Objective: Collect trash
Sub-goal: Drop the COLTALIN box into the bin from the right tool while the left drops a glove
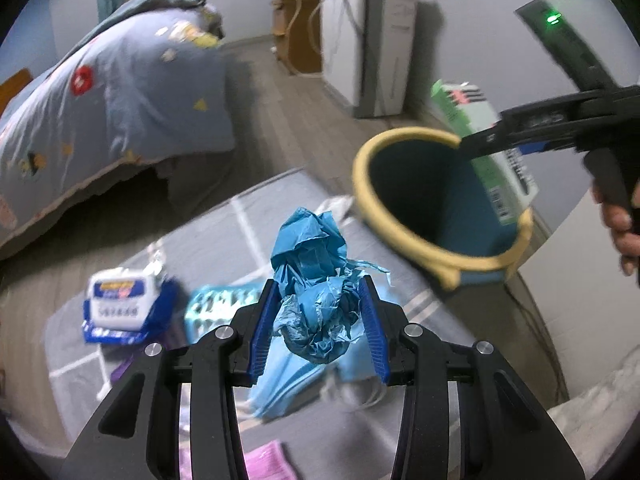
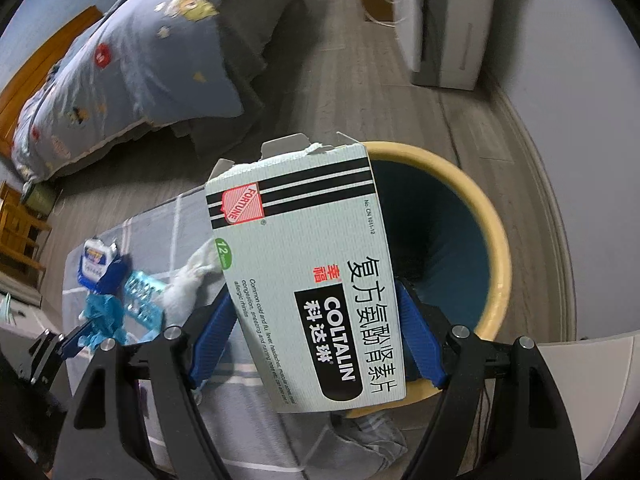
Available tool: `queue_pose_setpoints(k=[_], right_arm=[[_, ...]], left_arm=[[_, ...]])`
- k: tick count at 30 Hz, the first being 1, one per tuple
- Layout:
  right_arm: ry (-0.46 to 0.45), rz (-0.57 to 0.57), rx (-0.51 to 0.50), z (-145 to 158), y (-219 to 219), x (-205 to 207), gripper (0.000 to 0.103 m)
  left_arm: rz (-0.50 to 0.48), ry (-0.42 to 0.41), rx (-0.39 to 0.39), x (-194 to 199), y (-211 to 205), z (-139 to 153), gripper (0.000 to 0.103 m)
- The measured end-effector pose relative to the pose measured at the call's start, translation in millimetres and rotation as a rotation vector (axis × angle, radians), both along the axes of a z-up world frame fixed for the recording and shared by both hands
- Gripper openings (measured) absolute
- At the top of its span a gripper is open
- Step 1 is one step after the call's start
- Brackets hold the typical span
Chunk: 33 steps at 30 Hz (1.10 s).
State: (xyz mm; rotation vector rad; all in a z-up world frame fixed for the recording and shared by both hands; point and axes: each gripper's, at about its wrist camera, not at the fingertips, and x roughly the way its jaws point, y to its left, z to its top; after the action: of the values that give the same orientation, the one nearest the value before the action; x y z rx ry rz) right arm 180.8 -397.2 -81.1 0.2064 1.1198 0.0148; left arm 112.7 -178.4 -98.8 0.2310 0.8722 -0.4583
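My left gripper (image 1: 320, 312) is shut on a crumpled blue paper wad (image 1: 316, 280), held above the grey mat. My right gripper (image 2: 316, 320) is shut on a pale green Coltalin medicine box (image 2: 304, 272), held at the near rim of the blue bin with a yellow rim (image 2: 496, 248). In the left wrist view the bin (image 1: 416, 184) is to the right, with the right gripper (image 1: 480, 140) and the box (image 1: 492, 148) over its far rim. The left gripper with the wad also shows in the right wrist view (image 2: 92, 324).
On the grey mat (image 1: 224, 236) lie a blue and white packet (image 1: 120, 304), a light blue blister tray (image 1: 216, 304), light blue cloth (image 1: 288, 380), white cloth (image 2: 192, 280) and a pink item (image 1: 264, 460). A bed with a blue quilt (image 1: 112, 92) and a white appliance (image 1: 368, 40) stand behind.
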Motion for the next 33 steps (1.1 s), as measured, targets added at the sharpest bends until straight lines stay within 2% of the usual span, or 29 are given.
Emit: queue_pose_setpoints(k=[7,14,20,27,29,30,31,32,33], right_arm=[[0.033,-0.117,0.007,-15,-42,4,0.076],[0.073,-0.181,0.016,-31,-63,3,0.076],[0.066,-0.194,0.023,-32,-68,2,0.076],[0.069,-0.211,0.038,-35,-70,2,0.076],[0.071,-0.209,0.033,-36,-71,3,0.077],[0.071,-0.208,0.031,-36,-71,4,0.078],[0.071,-0.207,0.03,-35,-71,4,0.087],[0.069,-0.209,0.027,-35,-71,5,0.098],[0.059,-0.215,0.018,-33,-72,4,0.097]], left_arm=[[-0.12,0.011,-0.041,1,-51,8,0.042],[-0.151,0.075,-0.049,15,-88,-7,0.043],[-0.167,0.087,-0.023,31,-107,-22,0.043],[-0.193,0.061,0.028,43,-125,-32,0.047],[-0.2,0.048,0.037,43,-129,-34,0.056],[-0.196,0.036,0.042,42,-130,-34,0.069],[-0.192,0.027,0.044,42,-129,-33,0.081],[-0.186,0.012,0.04,40,-129,-32,0.085],[-0.18,0.001,0.036,39,-128,-31,0.089]])
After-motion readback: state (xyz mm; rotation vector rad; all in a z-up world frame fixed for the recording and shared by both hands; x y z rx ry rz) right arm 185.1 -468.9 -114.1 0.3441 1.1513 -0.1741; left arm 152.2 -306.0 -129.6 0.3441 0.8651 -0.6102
